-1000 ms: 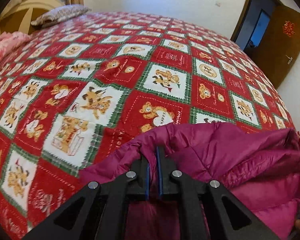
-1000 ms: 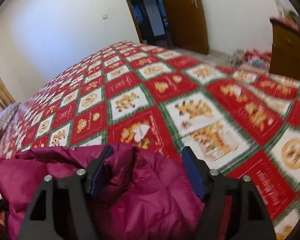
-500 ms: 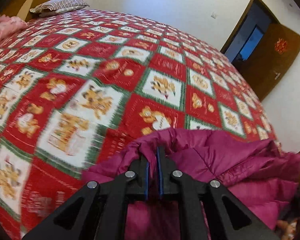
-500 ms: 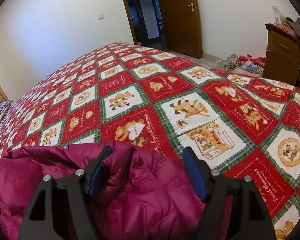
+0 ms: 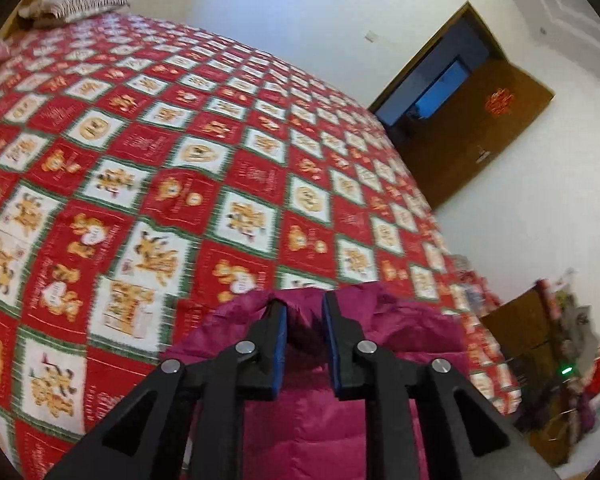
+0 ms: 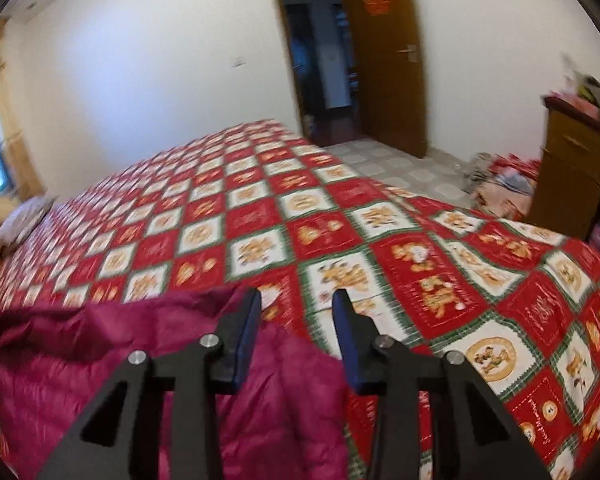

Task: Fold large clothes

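A magenta puffer jacket (image 5: 320,420) lies on the bed's red, white and green bear-pattern quilt (image 5: 220,200). My left gripper (image 5: 305,308) is open, its jaws a small gap apart, right over the jacket's far edge; the fabric lies between and under the fingers, not pinched. In the right wrist view the jacket (image 6: 100,380) lies at lower left on the quilt (image 6: 420,260). My right gripper (image 6: 298,300) is open at the jacket's right edge; its left finger is over the fabric, its right finger over bare quilt.
A striped pillow (image 5: 72,2) lies at the head of the bed. An open brown door (image 6: 384,56) and dark doorway (image 6: 312,60) stand beyond the bed. A wooden dresser (image 6: 576,184) and a pile of clothes (image 6: 504,184) are on the tiled floor at right.
My left gripper has opened and let go of the jacket's edge. My right gripper has narrowed and shifted right, off the jacket's bulk. Both cameras have tilted up.
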`<state>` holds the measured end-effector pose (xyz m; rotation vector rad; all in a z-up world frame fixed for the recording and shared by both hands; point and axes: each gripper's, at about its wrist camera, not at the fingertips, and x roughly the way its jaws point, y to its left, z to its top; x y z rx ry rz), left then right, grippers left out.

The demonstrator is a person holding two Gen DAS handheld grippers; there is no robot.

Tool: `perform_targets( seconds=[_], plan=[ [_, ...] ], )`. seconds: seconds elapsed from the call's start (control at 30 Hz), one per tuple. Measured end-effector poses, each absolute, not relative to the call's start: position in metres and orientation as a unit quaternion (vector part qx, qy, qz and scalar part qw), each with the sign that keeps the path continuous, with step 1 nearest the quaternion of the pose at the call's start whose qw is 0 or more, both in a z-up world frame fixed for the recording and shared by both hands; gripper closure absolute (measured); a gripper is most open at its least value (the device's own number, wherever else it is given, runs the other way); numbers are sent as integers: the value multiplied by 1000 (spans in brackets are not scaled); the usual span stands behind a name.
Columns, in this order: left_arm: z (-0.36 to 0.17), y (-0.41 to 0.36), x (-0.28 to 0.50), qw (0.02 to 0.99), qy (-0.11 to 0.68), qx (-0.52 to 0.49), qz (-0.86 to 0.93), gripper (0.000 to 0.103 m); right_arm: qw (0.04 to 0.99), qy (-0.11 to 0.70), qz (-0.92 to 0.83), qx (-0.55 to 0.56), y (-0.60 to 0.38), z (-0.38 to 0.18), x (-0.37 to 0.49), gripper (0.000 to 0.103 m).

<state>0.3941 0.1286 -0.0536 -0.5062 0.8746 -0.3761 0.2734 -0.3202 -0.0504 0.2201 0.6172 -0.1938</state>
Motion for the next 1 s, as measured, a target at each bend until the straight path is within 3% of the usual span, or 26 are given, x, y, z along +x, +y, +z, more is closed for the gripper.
perform_targets(
  seconds=[0.17, 0.23, 0.27, 0.37, 0.53, 0.67, 0.87, 1.0],
  plan=[
    [-50, 160, 389, 852, 399, -301, -157, 69, 935, 347, -30, 66, -283, -68, 288, 63],
    [-47, 172, 385, 857, 388, -307, -144, 44, 924, 379, -23, 46, -270, -84, 303, 63],
    [-45, 182, 383, 856, 379, -321, -145, 40, 920, 389, -17, 47, -267, -92, 307, 63],
    [-39, 194, 376, 869, 364, -316, -108, 38, 907, 416, -16, 66, -268, -113, 320, 63],
    [-43, 125, 378, 899, 403, -154, -76, 37, 901, 428, -25, 68, -276, -116, 346, 63],
    [-85, 53, 386, 891, 435, -99, -81, 37, 896, 434, -67, 62, -296, -116, 367, 63],
    [-140, 23, 401, 901, 433, -24, -23, 37, 890, 440, -100, 68, -317, -140, 371, 62],
    [-156, 33, 402, 911, 412, -26, -14, 27, 896, 420, -135, 52, -320, -148, 371, 62]
  ],
)
